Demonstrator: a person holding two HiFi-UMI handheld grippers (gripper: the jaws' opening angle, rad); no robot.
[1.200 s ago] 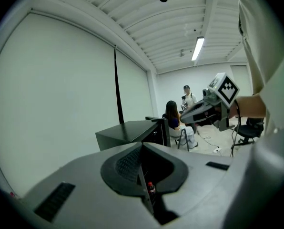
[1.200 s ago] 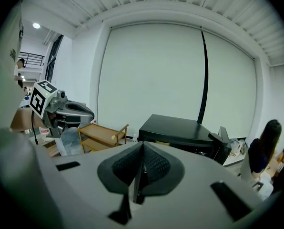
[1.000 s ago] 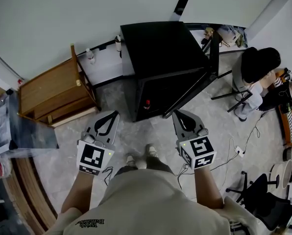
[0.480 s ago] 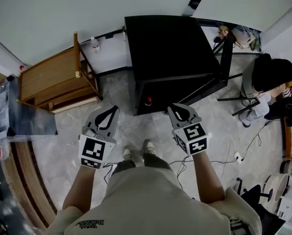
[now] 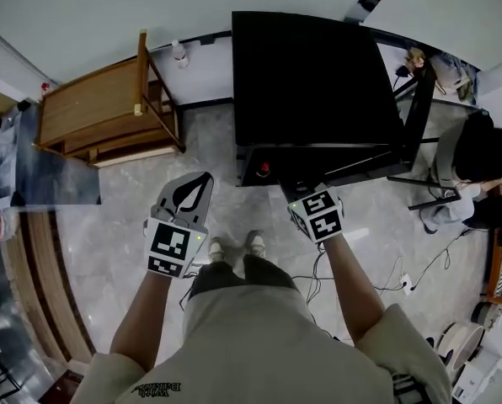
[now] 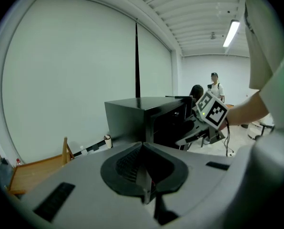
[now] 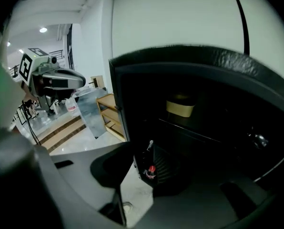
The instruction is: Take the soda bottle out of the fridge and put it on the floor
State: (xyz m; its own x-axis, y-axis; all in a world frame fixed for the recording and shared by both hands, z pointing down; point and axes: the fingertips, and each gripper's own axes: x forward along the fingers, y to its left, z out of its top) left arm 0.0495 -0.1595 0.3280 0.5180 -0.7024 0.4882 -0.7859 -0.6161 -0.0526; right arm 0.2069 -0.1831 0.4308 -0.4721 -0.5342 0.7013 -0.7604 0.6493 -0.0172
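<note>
The bottle [image 5: 264, 169] stands low in the open fridge [image 5: 318, 82]. It is probably heavy and smooth, so we would take its body below the cap. Our right gripper [image 5: 300, 194] has just been opening, with nothing between its jaws. The left gripper [image 5: 202, 182] is closed and empty.

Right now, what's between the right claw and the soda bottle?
Nothing. In the right gripper view the soda bottle shows clear through the right claw's gap, only bare floor before it. Claw has just been opening, nothing gripped.

Your head camera looks steeply down at the fridge [image 5: 318, 74] in the upper frame; both tool cameras face it, the right one closest.
</note>
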